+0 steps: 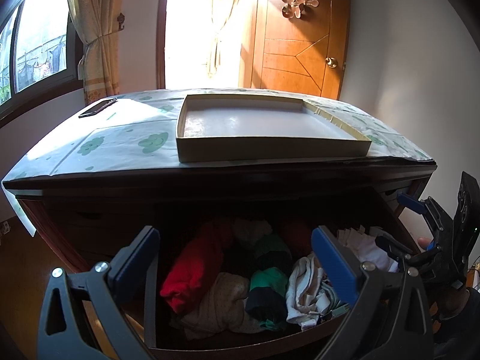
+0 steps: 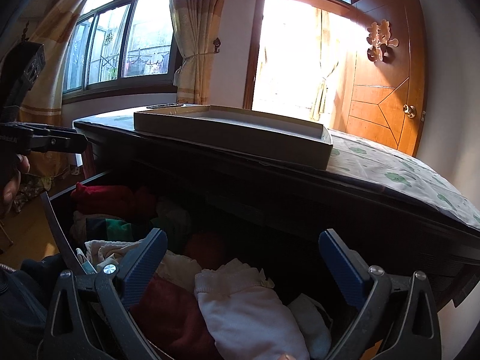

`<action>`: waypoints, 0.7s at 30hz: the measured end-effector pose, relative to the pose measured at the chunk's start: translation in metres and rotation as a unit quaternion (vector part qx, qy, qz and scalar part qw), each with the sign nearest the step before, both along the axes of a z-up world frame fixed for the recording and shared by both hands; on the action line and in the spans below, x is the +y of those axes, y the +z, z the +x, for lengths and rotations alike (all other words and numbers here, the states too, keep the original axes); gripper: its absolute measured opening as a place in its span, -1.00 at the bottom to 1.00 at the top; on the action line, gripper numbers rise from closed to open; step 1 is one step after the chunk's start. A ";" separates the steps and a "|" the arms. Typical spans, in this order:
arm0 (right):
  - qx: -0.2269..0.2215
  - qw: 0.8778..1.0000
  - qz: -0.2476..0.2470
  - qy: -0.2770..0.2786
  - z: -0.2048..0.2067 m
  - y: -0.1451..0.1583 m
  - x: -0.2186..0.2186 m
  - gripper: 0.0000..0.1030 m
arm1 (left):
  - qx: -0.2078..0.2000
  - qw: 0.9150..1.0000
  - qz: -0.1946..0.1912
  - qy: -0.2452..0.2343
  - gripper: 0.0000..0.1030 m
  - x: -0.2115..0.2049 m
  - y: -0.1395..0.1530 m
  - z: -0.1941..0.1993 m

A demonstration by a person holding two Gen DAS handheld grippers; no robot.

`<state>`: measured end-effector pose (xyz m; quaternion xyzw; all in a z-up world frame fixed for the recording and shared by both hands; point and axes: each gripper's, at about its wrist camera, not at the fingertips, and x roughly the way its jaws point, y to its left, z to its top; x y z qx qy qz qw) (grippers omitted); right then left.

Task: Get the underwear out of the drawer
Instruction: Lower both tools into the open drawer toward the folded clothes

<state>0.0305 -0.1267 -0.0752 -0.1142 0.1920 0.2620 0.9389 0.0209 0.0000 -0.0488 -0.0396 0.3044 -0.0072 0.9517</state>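
Your left gripper (image 1: 237,258) hangs released over the open drawer (image 1: 228,349), jaws spread wide with nothing between them. Below and just ahead of its left finger lies a red roll (image 1: 192,273); under the gap sit a beige dotted piece (image 1: 222,303) and a green-and-navy bundle (image 1: 267,294); against the inner side of its right finger is a cream crumpled piece (image 1: 303,288). Pick one garment, not the heap: I'd judge the cream piece or the red roll easiest, since each stands proud of its neighbours. Drop straight down, pinch a raised fold, and lift slowly so nothing else trails out.

Your right gripper (image 2: 243,264) is likewise released and empty, over the drawer's right part. Directly beneath its gap lies a white frilled pair of underwear (image 2: 249,306), with a dark red garment (image 2: 168,315) under its left finger. Take the white pair by its gathered waistband. The shallow box (image 2: 234,132) on the dresser top, ahead and above both grippers, looks a likely landing place.
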 end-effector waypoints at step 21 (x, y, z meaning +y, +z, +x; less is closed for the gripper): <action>0.103 0.993 -0.058 0.014 0.009 -0.004 0.013 0.99 | 0.043 0.998 0.041 -0.016 1.00 0.006 -0.014 0.014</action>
